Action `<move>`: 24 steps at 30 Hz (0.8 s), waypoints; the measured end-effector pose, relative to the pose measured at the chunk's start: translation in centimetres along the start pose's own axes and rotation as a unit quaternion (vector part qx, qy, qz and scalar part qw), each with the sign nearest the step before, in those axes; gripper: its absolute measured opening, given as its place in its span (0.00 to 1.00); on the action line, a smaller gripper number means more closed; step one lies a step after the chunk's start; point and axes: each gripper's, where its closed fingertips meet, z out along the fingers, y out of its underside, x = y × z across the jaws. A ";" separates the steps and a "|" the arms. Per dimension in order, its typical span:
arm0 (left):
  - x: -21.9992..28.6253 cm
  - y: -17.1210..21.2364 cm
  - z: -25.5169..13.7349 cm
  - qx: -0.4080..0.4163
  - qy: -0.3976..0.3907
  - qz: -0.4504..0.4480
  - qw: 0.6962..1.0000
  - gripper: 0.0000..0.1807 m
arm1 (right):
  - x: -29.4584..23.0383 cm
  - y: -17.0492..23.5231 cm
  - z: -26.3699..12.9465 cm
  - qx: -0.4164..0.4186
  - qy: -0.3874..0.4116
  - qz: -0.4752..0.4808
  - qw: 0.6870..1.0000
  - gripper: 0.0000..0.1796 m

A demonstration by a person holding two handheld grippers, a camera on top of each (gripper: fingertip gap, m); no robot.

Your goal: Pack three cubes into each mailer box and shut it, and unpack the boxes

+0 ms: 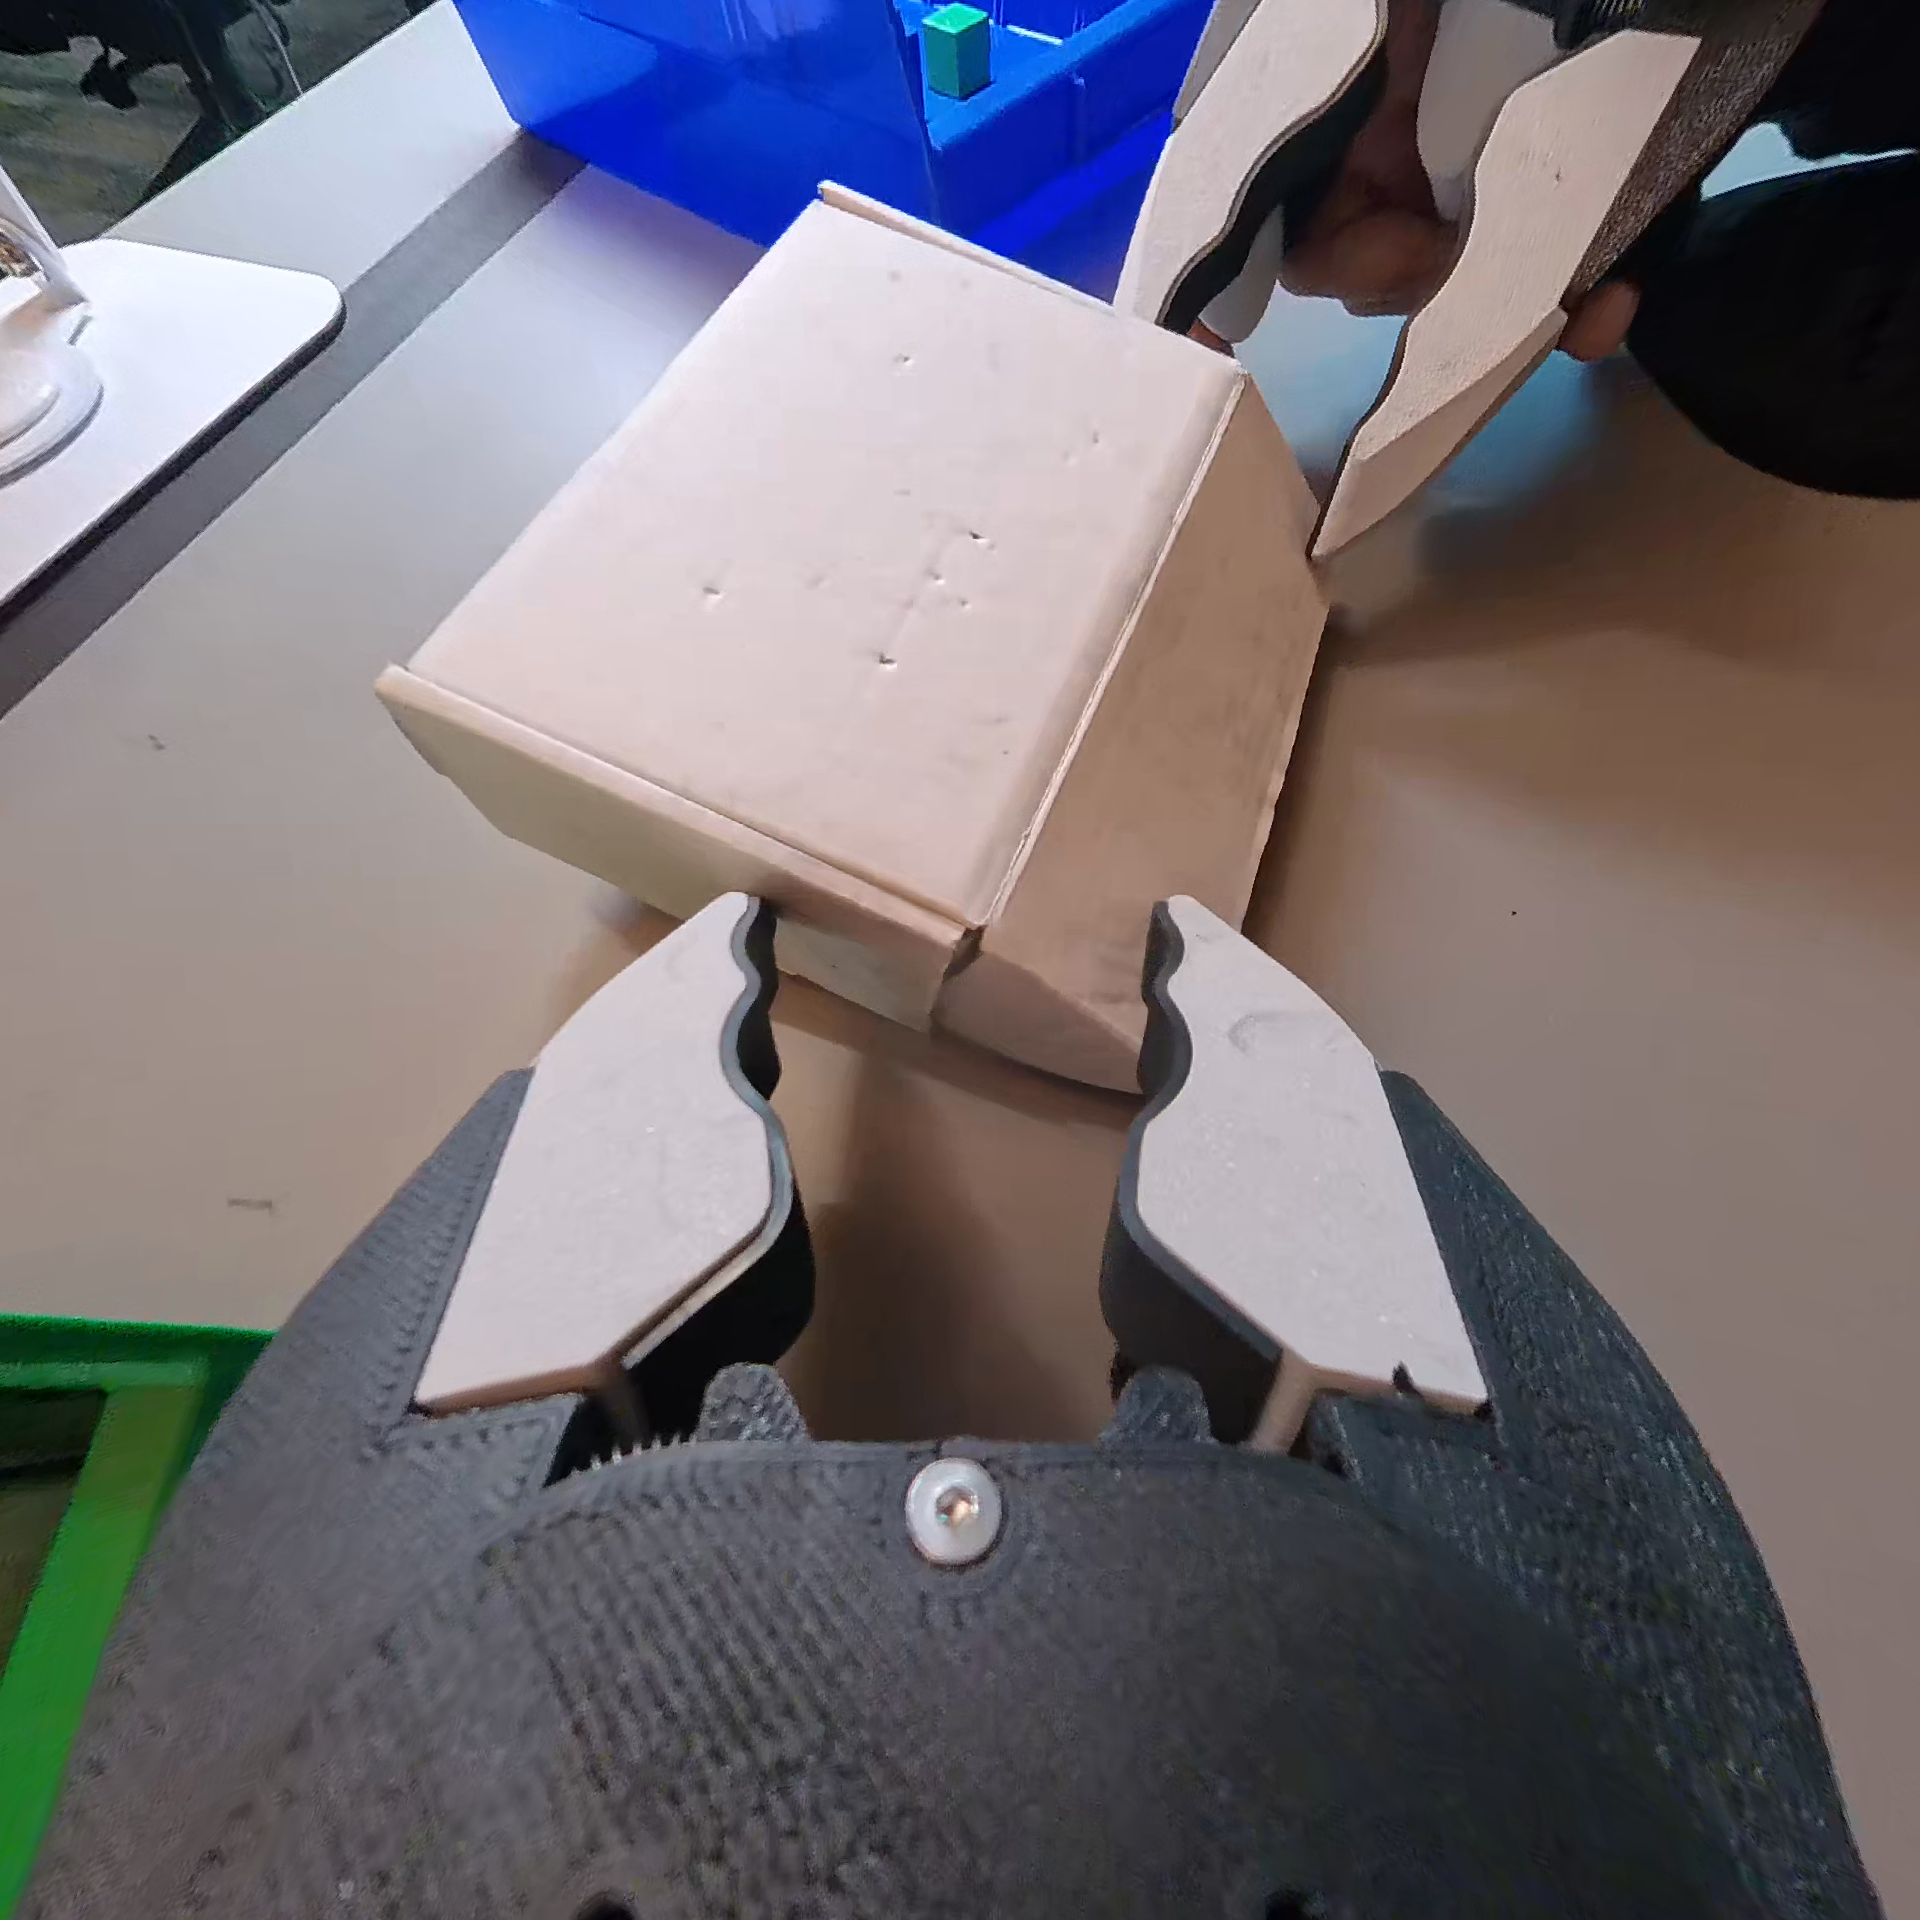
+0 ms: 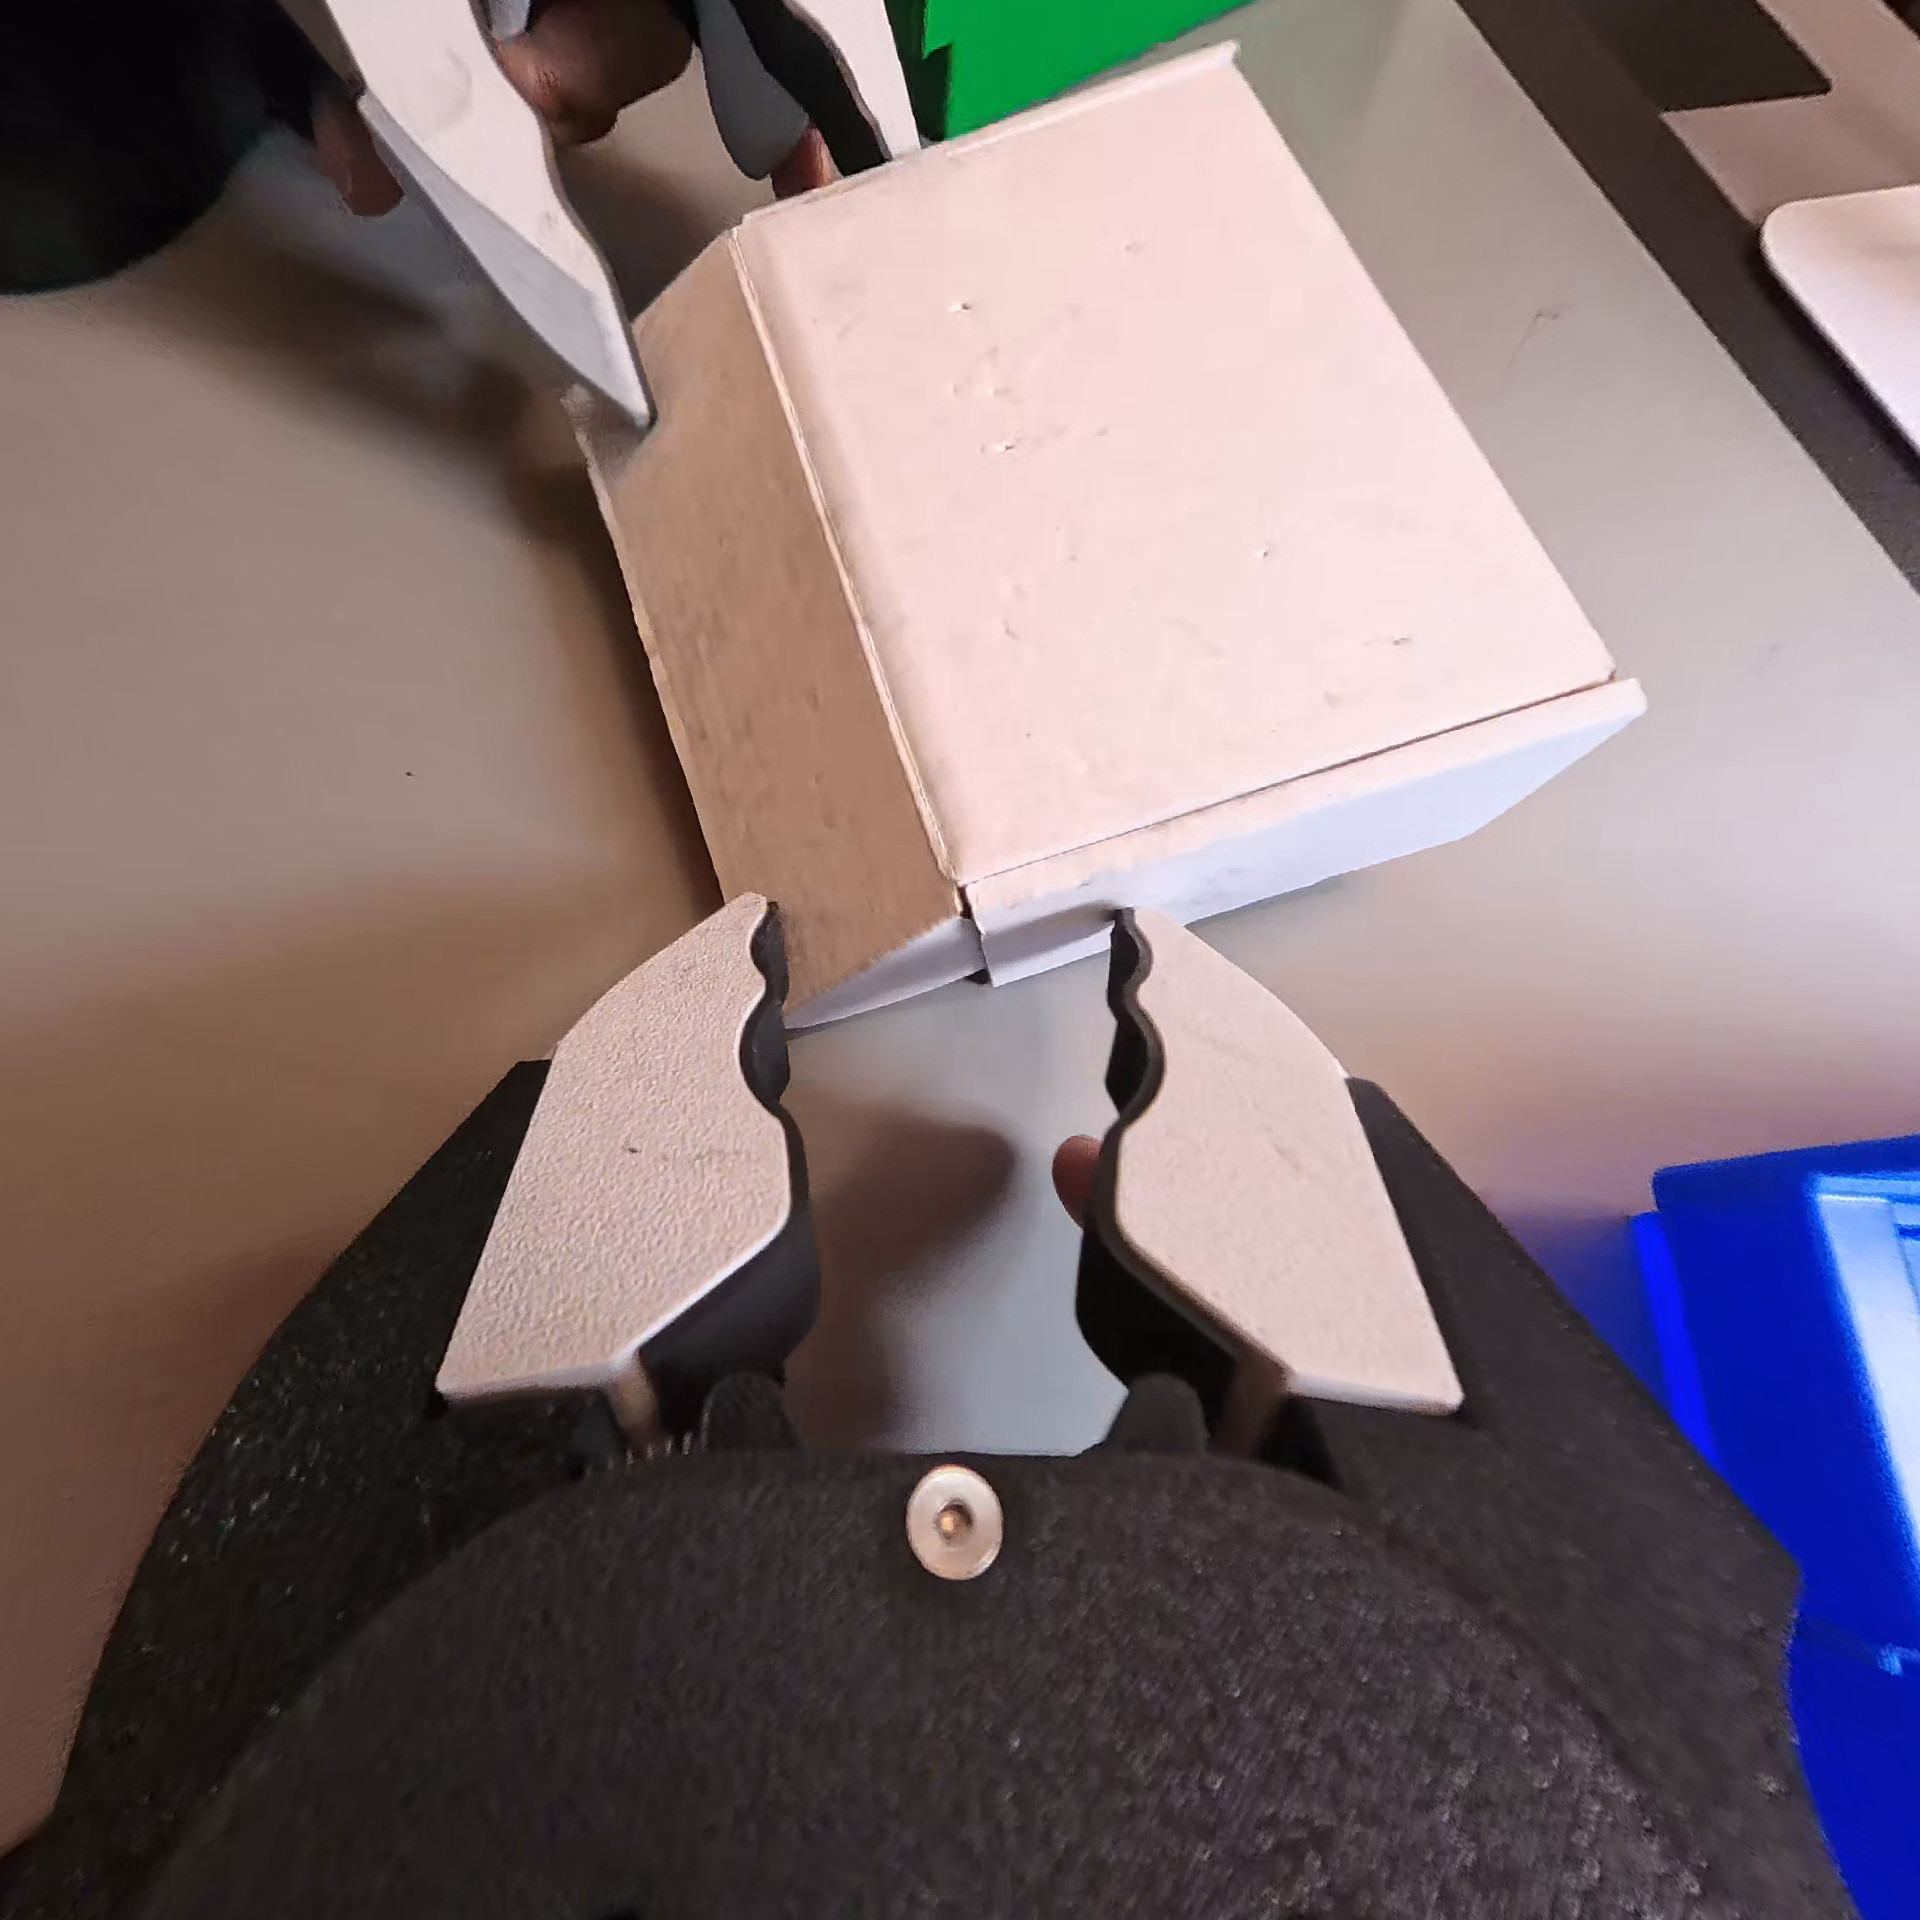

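Note:
A closed white cardboard mailer box sits on the tan table between my two grippers; it also fills the middle of the right wrist view. My left gripper is open, its fingertips straddling the box's near corner without clamping it. My right gripper is open at the opposite corner, and shows in the left wrist view at the box's far right side. The left gripper shows in the right wrist view at the far left. A green cube stands in the blue bin. The box's contents are hidden.
A blue bin stands behind the box, and shows at the right edge of the right wrist view. A green bin is at my lower left. A white flat stand base lies on the left. The green cube sits 25 cm or so from the ends of my right fingers.

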 end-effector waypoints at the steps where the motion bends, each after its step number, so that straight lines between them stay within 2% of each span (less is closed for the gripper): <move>1: 0.0 0.0 -0.1 0.003 -0.002 0.000 1.000 0.36 | 0.0 0.0 0.0 -0.001 0.003 0.000 1.000 0.33; 7: -0.1 0.0 -0.3 -0.004 -0.002 0.002 1.000 0.36 | -0.3 -0.3 -0.1 0.000 0.009 0.029 1.000 0.30; 14: -0.5 0.3 -1.2 0.005 0.018 -0.011 1.000 0.37 | -2.4 -0.7 0.3 -0.014 -0.009 0.015 1.000 0.44; 19: -0.6 0.2 -1.3 0.024 0.043 -0.035 0.998 0.42 | -2.4 -0.7 0.8 -0.007 -0.007 0.012 1.000 0.43; 24: -0.6 0.6 -1.5 0.020 0.082 -0.036 0.996 0.41 | -2.4 -1.0 0.4 0.018 -0.039 0.043 0.998 0.40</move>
